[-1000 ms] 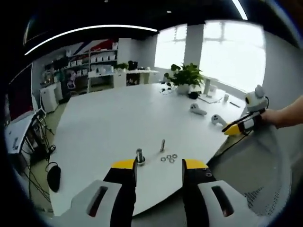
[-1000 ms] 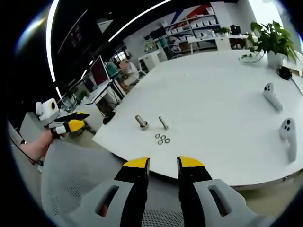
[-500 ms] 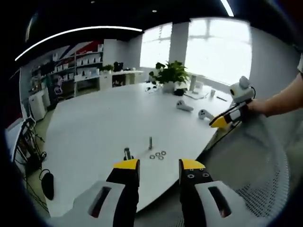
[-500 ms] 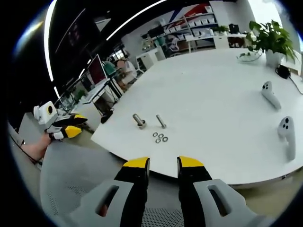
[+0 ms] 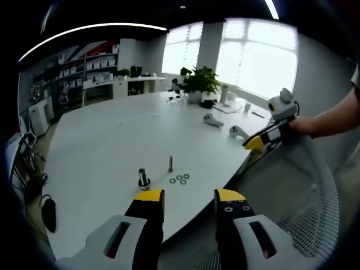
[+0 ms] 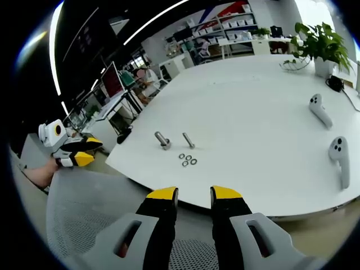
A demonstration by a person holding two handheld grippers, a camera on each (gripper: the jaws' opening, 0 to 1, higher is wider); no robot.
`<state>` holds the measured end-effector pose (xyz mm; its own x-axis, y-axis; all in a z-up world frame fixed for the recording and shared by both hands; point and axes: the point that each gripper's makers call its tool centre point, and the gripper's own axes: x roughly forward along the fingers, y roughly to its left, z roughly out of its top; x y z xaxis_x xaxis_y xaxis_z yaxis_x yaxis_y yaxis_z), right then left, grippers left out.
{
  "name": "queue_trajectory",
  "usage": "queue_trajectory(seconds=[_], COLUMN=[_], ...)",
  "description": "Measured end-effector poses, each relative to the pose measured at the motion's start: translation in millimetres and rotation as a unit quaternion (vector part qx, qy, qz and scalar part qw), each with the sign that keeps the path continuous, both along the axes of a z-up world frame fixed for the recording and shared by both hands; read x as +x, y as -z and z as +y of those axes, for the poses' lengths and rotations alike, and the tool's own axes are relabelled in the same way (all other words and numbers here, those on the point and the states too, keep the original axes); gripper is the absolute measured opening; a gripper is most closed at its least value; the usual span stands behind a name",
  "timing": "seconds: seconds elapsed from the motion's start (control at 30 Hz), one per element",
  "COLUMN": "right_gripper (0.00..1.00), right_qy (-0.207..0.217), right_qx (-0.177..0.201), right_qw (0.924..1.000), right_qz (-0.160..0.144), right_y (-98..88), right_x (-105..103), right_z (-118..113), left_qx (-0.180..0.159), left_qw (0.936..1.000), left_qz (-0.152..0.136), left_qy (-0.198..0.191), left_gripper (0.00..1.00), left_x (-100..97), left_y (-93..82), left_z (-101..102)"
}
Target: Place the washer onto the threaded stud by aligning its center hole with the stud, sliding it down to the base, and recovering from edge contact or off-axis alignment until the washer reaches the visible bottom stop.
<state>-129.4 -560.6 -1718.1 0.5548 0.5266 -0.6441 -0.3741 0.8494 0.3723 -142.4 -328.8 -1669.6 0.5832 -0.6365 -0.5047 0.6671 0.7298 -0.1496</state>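
Three small metal washers lie together near the front edge of a big white table. Beside them stand a slim threaded stud and a thicker bolt with a nut. My left gripper hangs open short of the table edge, nothing between its yellow-tipped jaws. My right gripper is open too, held off the table over a mesh chair. Each gripper shows in the other's view, the right one in a hand at the table's right, the left one at the left.
Two white controllers lie on the table's right part, with a potted plant behind them. A grey mesh chair stands by the table edge. Desks with monitors and shelves line the room.
Both views have drifted a little; the washers, stud and bolt sit slightly further left and lower in the left gripper view. Nothing on the table has moved. Both grippers stay open.
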Motion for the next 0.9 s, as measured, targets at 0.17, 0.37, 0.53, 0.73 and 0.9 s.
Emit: queue_trajectory(seconds=[0.17, 0.37, 0.53, 0.73, 0.9], right_gripper=[0.26, 0.26, 0.26, 0.26, 0.26], right_qy=[-0.002, -0.005, -0.007, 0.0, -0.012], right_qx=[-0.005, -0.009, -0.015, -0.011, -0.023], right_qw=[1.0, 0.9999, 0.9997, 0.9999, 0.9995], right_qz=[0.004, 0.01, 0.016, 0.011, 0.019], right_y=[1.7, 4.4, 6.9, 5.1, 10.0], right_x=[-0.9, -1.9, -4.0, -2.8, -5.0], right_z=[-0.3, -1.1, -1.0, -3.0, -2.2], left_qx=[-0.001, 0.005, -0.003, 0.001, 0.0], left_qw=[1.0, 1.0, 0.9999, 1.0, 0.9999], left_qz=[-0.002, 0.002, 0.0, 0.004, 0.0], left_qy=[-0.005, -0.006, -0.014, -0.006, -0.01], left_gripper=[0.38, 0.38, 0.36, 0.33, 0.3], left_x=[1.2, 1.4, 3.4, 1.2, 2.3], left_y=[-0.6, 2.0, -0.5, 2.1, 0.5], left_z=[1.1, 1.8, 3.8, 1.8, 2.6])
